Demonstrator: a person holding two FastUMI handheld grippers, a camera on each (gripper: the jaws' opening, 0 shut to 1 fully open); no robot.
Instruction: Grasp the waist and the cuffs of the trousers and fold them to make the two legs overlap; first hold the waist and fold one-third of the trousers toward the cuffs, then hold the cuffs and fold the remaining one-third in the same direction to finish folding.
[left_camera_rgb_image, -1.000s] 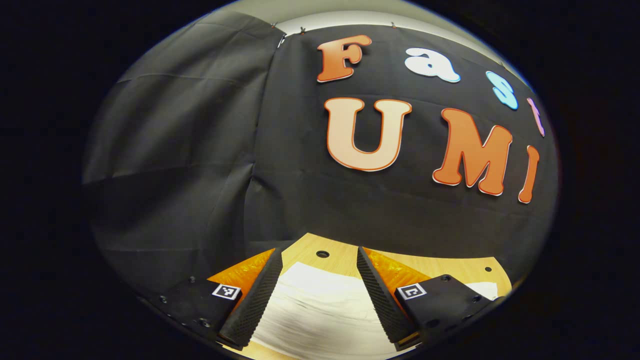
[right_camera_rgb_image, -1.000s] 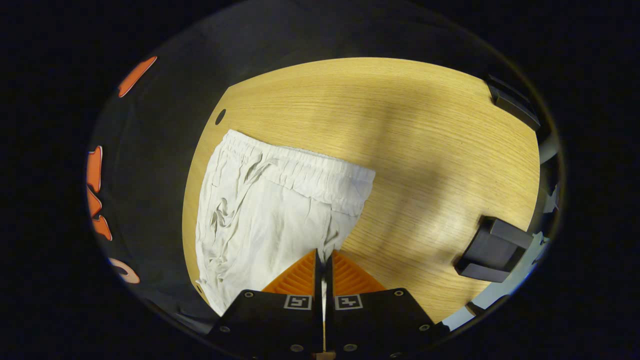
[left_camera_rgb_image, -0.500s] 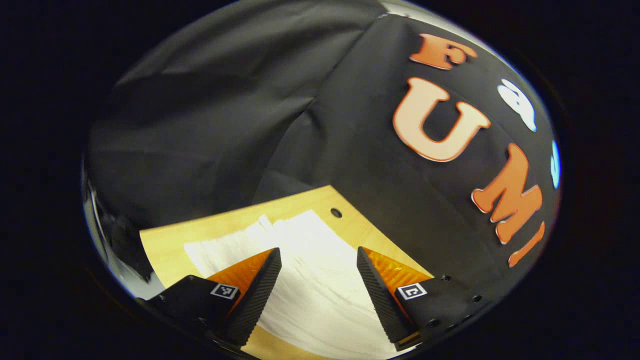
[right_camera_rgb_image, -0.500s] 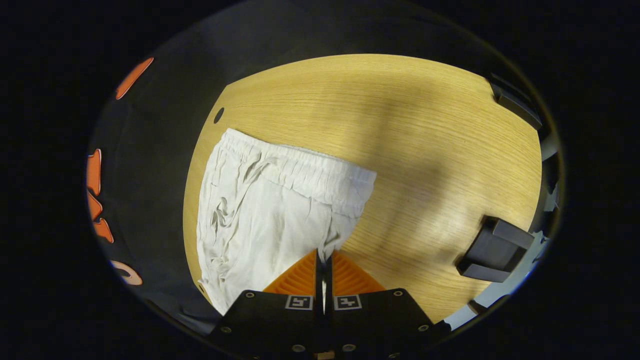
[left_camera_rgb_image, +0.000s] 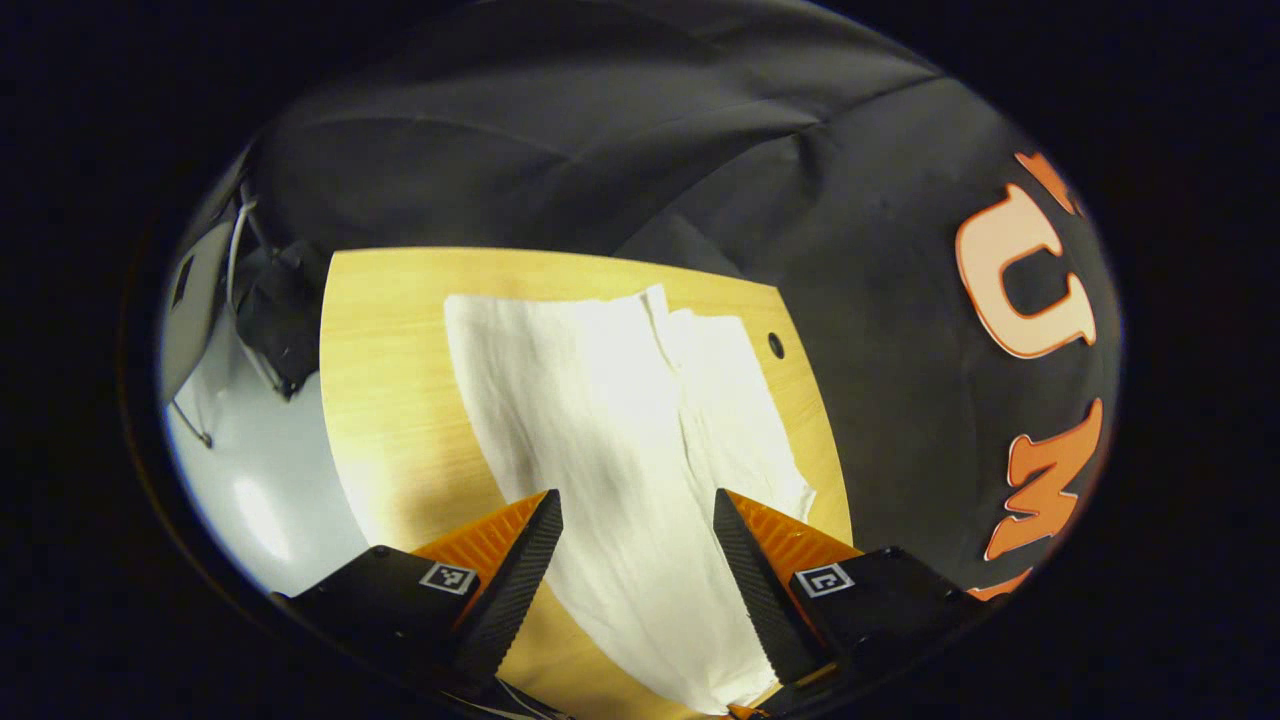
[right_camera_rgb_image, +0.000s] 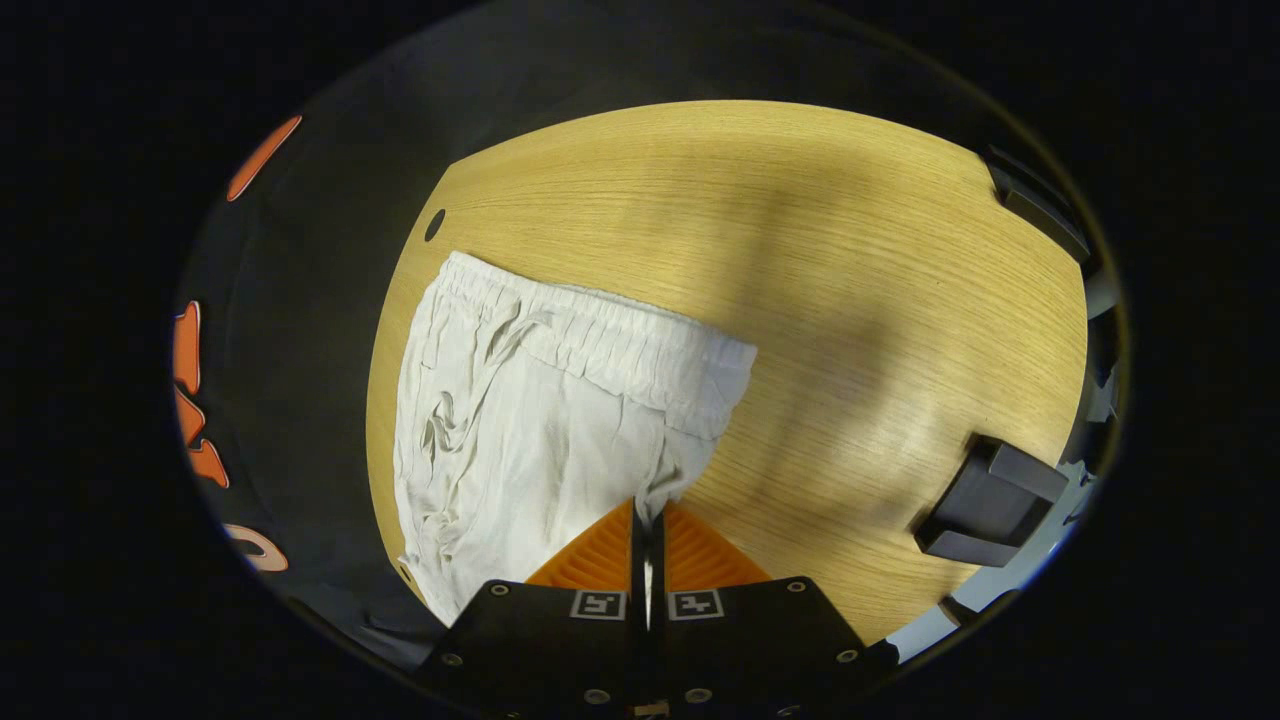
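While the right tongs (right_camera_rgb_image: 647, 520) sit at the bottom of the right gripper view with their two fingers pressed together, a thin fold of the white trousers (right_camera_rgb_image: 520, 420) is pinched between them at the tips, at the near lower edge of the cloth. From that pinch the trousers spread away over the wooden tabletop (right_camera_rgb_image: 820, 260), creased on their left half, and end at the gathered elastic waist (right_camera_rgb_image: 600, 335), which lies flat across the far end of the garment. Beyond the waist the bare wood runs on, with a small dark hole (right_camera_rgb_image: 434, 224) near the left far corner, and a black block (right_camera_rgb_image: 985, 500) stands at the right edge of the tabletop. In the left gripper view the left tongs (left_camera_rgb_image: 638, 540) hang with their fingers well apart and nothing between the pads, above the trousers (left_camera_rgb_image: 620, 420). There the cloth stretches away from under the fingers along the tabletop (left_camera_rgb_image: 380, 380), the two legs lying side by side with a seam between them, and their far ends stop short of the far edge. A small hole (left_camera_rgb_image: 776, 345) shows in the wood just right of the far end of the cloth.
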